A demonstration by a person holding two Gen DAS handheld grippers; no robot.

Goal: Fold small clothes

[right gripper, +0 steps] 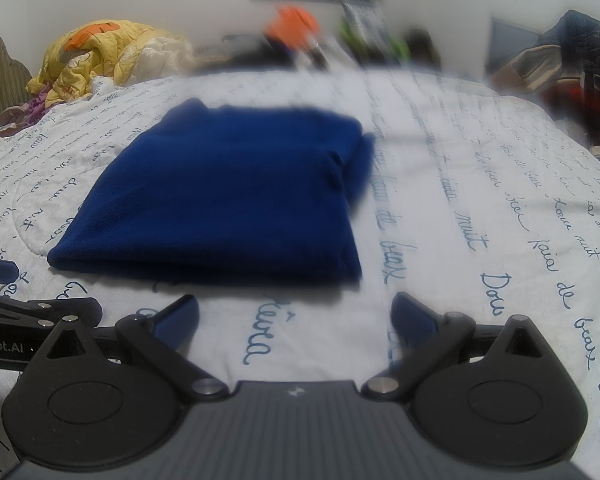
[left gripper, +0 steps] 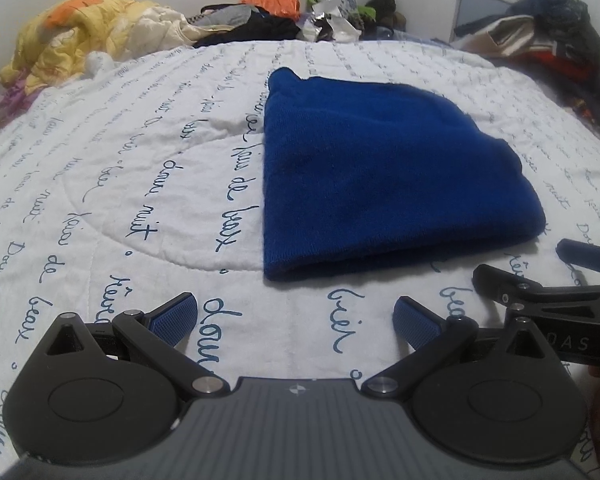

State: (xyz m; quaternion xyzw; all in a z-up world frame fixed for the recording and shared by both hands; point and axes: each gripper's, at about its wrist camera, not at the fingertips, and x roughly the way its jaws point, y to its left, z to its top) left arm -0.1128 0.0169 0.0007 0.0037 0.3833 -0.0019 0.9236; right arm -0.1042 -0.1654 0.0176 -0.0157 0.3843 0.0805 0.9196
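Observation:
A folded royal-blue garment [left gripper: 364,172] lies flat on the white quilt with blue handwriting [left gripper: 140,200]. It also shows in the right wrist view [right gripper: 228,196]. My left gripper [left gripper: 296,320] is open and empty, just short of the garment's near edge. My right gripper [right gripper: 296,316] is open and empty, also just short of that edge. The right gripper's fingers [left gripper: 580,256] show at the right edge of the left wrist view. The left gripper's fingers [right gripper: 0,272] show at the left edge of the right wrist view.
A yellow and orange duvet [left gripper: 80,36] is bunched at the bed's far left. Piled clothes and bags [left gripper: 272,16] line the far edge by the wall. More dark clothes [left gripper: 556,40] are heaped at the far right.

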